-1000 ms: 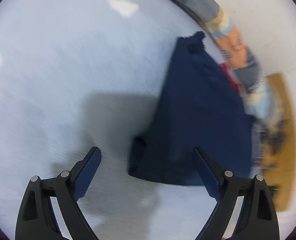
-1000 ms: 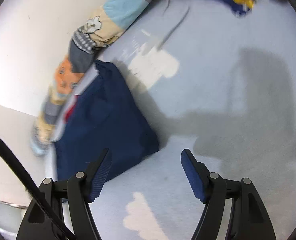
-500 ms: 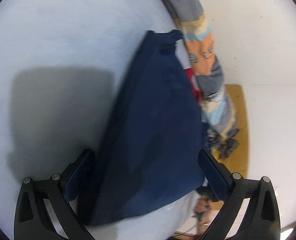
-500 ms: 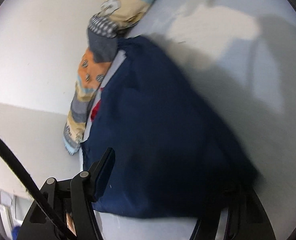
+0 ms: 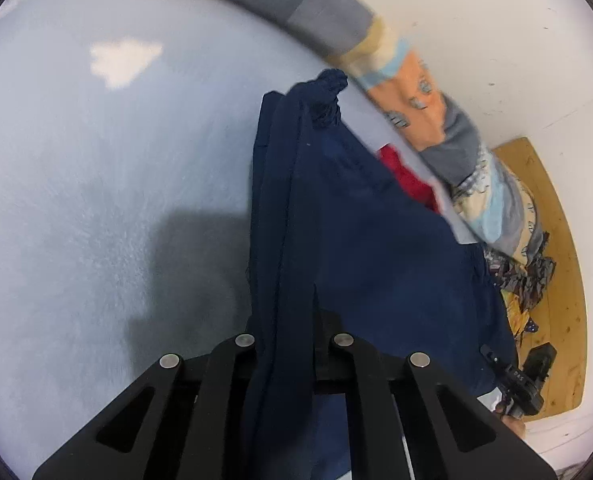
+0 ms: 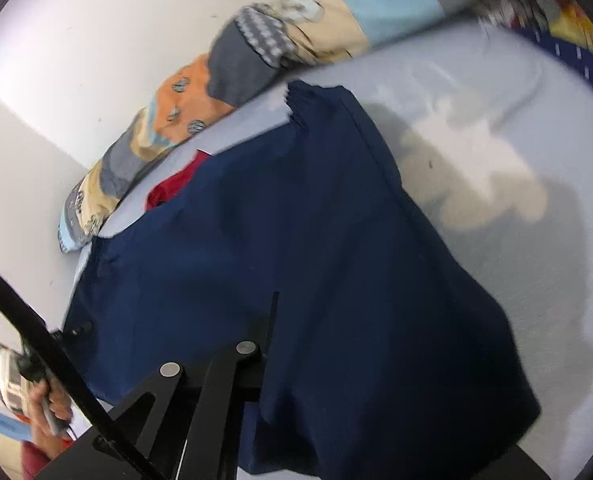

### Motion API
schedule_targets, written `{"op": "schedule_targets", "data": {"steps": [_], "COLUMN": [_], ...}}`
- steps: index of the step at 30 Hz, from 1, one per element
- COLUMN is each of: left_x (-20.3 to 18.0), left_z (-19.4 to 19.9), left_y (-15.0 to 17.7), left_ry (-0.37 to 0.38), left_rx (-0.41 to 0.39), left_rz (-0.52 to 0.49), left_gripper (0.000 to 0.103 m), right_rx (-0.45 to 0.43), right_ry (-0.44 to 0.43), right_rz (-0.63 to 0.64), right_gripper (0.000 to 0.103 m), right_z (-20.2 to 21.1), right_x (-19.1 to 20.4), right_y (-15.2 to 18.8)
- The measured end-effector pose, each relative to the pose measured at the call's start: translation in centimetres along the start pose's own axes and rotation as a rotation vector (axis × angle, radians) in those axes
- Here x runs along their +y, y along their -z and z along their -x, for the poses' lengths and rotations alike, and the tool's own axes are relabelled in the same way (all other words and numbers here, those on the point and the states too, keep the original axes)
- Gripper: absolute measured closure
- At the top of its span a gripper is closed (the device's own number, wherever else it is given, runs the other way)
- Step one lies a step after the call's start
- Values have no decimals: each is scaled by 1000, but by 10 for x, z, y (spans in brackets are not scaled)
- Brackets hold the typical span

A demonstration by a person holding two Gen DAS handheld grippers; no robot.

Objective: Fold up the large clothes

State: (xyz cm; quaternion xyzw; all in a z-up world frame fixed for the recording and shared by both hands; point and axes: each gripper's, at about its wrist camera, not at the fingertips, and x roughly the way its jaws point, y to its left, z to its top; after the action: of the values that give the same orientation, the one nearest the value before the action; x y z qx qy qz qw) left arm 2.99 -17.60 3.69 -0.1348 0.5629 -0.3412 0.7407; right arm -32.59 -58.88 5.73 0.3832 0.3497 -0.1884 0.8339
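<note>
A dark navy garment (image 5: 368,240) lies folded on a pale blue bed sheet (image 5: 96,200), near the wall. My left gripper (image 5: 288,328) is shut on the navy garment's near edge, and a fold of it hangs between the jaws. In the right wrist view the navy garment (image 6: 316,260) fills the middle. My right gripper (image 6: 296,360) is shut on the garment's near edge; cloth drapes over and hides the right finger. A red cloth (image 6: 172,188) peeks out from under the garment's far side.
A rolled patchwork quilt (image 5: 416,92) runs along the white wall behind the garment; it also shows in the right wrist view (image 6: 224,68). A wooden board (image 5: 552,280) with crumpled cloth lies at the right. The other hand-held gripper (image 5: 524,376) shows at lower right.
Both grippers moved onto the navy garment and went from open to shut on its near edge. The edge now hangs from the jaws.
</note>
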Motion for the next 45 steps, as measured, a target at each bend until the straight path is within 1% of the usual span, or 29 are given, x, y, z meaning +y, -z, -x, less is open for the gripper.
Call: {"op": "schedule_targets", "data": {"steps": [2, 3, 5, 8, 10, 14, 17, 20, 25, 26, 27, 28, 29, 30, 31, 32, 33, 34, 35, 36, 37, 38, 39, 40, 41, 42, 43, 44, 45], "left_x": [-8, -10, -10, -6, -4, -2, -2, 7, 6, 6, 8, 9, 11, 11, 10, 7, 0, -6, -14, -26, -39, -55, -74, -88, -105, -116, -127, -134, -138], "left_z": [17, 30, 42, 55, 60, 74, 83, 85, 88, 88, 89, 88, 92, 101, 109, 117, 128, 135, 139, 141, 140, 136, 128, 119, 104, 91, 76, 64, 49], "left_y": [4, 8, 17, 35, 49, 84, 105, 118, 126, 127, 128, 126, 125, 123, 121, 121, 121, 122, 124, 128, 133, 141, 152, 163, 177, 187, 200, 211, 221], "left_ry": [9, 8, 14, -3, 1, -12, -17, -31, -44, -53, -73, -99, -148, -204, -243, -281, -324, -324, -314, -305, -296, -291, -288, -277, -255, -253, -260, -264, -262], "left_rx": [-15, -23, -27, -13, 4, 37, 53, 69, 62, 60, 59, 52, 28, -17, -58, -110, -178, -217, -247, -273, -292, -303, -309, -297, -256, -225, -187, -156, -112], "left_rz": [-18, -28, -32, -42, -36, -65, -89, -71, -76, -75, -64, -53, -50, -63, -76, -89, -110, -127, -149, -183, -226, -283, -352, -403, -473, -517, -571, -611, -649], "left_gripper": [95, 95, 96, 96, 96, 96, 96, 96, 96, 95, 93, 90, 89, 89, 89, 85, 81, 72, 65, 62, 54, 49, 48, 45, 44, 44, 44, 44, 44], "right_rx": [-9, -12, -10, -4, 5, 46, 78, 139, 184, 190, 189, 187, 187, 176, 152, 134, 98, 49, -3, -48, -117, -164, -174, -148, -94, -39, 15, 61, 125], "right_ry": [-10, -18, -13, -2, 3, 25, 38, 30, 52, 56, 81, 122, 150, 149, 138, 140, 176, 237, 286, 307, 343, 352, 331, 274, 215, 164, 123, 107, 78], "right_rz": [10, 27, 52, 110, 128, 165, 158, 79, 72, 64, 40, 2, -43, -77, -120, -152, -178, -170, -115, -60, 42, 168, 253, 358, 419, 463, 509, 537, 565], "right_gripper": [92, 92, 93, 93, 93, 93, 92, 92, 92, 89, 81, 63, 49, 48, 48, 47, 46, 46, 46, 46, 46, 46, 46, 46, 46, 47, 53, 62, 66], "right_z": [11, 19, 34, 54, 66, 88, 92, 85, 82, 82, 82, 84, 86, 90, 98, 104, 114, 125, 135, 142, 151, 154, 150, 139, 124, 107, 90, 75, 55], "right_x": [5, 8, 11, 18, 20, 16, 6, -19, -24, -27, -32, -40, -49, -55, -64, -70, -71, -69, -58, -45, -21, 9, 28, 55, 74, 91, 106, 116, 128], "right_y": [1, 4, 14, 29, 39, 73, 90, 99, 109, 110, 110, 108, 106, 104, 103, 101, 100, 99, 96, 94, 94, 98, 105, 115, 127, 140, 154, 166, 180]}}
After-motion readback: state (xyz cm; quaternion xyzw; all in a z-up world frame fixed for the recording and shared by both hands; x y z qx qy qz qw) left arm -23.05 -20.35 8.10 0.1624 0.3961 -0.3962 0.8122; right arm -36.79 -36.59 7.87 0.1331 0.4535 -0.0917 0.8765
